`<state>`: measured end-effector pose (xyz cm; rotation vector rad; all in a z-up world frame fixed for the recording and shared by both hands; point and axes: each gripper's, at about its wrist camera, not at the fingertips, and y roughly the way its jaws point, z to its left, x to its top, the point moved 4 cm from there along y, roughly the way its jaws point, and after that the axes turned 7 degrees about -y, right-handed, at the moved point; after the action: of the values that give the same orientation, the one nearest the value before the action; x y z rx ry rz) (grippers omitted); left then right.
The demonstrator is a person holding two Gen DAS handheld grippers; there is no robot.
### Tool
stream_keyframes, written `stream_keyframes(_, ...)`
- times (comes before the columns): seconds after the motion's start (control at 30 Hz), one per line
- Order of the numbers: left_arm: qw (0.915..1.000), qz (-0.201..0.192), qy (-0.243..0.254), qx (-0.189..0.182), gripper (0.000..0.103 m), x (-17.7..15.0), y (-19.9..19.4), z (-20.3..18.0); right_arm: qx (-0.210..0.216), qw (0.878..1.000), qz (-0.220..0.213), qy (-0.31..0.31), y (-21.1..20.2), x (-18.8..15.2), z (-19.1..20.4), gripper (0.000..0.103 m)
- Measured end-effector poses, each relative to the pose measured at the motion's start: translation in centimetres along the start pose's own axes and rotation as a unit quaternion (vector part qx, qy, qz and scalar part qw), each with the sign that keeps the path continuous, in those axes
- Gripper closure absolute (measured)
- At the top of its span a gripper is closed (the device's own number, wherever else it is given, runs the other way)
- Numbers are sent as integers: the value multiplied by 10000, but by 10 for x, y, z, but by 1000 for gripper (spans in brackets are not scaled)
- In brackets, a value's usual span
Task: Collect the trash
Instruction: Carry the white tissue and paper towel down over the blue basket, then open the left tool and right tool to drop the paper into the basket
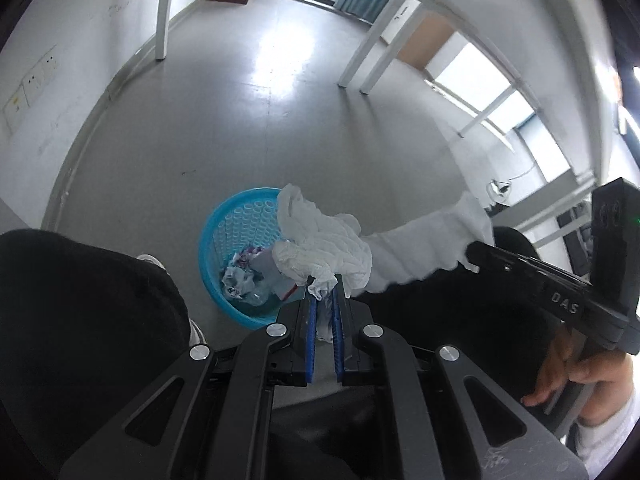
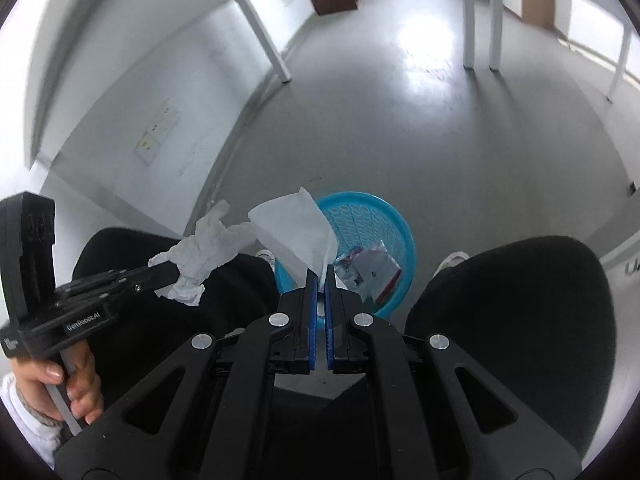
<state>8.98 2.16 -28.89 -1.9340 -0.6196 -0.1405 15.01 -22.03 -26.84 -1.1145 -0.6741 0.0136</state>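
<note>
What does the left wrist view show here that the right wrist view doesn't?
Only the left wrist view shows the right hand-held gripper from the side, shut on its flatter tissue, with the hand below it.

Only the right wrist view shows the left hand-held gripper from the side, shut on the crumpled tissue.

Both show the blue basket on the floor with trash already in it, the person's dark-clad knees either side, and both tissues held above it.

Probably office: white desk legs (image 1: pixel 161 12), grey floor (image 1: pixel 224 120), wall sockets (image 1: pixel 34 80).
</note>
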Motion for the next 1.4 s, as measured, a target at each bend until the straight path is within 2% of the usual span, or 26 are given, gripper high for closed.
stream_keyframes(0.1, 9998, 143, -134, 78, 97, 8, 17, 2, -49, 9998, 58, 165, 14, 5, -8, 100)
stream_keyframes(0.23, 9993, 301, -198, 79, 97, 13, 36, 4, -134, 9987, 446, 203, 37, 6, -12, 100)
stream_keyframes(0.47, 9975, 544, -421, 173, 97, 25, 67, 12, -181, 9964, 767, 311, 72, 15, -19, 100)
stream_keyframes(0.57, 9961, 677, -520, 213, 97, 31, 80, 15, -380, 9953, 849, 264, 86, 20, -19, 100)
stream_keyframes(0.83, 9924, 945, -603, 517, 97, 42, 114, 24, -497, 9914, 1156, 365, 128, 29, -28, 100)
stream_keyframes(0.93, 9882, 1132, -674, 777, 97, 42, 129, 32, -500, 9890, 1316, 444, 151, 33, -31, 100)
stream_keyframes(1.13, 9838, 1258, -1010, 783, 97, 52, 145, 48, -640, 9812, 1733, 567, 200, 38, -44, 100)
stream_keyframes(1.3, 9777, 1396, -1231, 975, 97, 57, 169, 61, -853, 9736, 1966, 788, 232, 41, -64, 100)
stream_keyframes(1.4, 9741, 1493, -1326, 1064, 97, 58, 179, 66, -773, 9683, 2123, 1064, 246, 40, -75, 100)
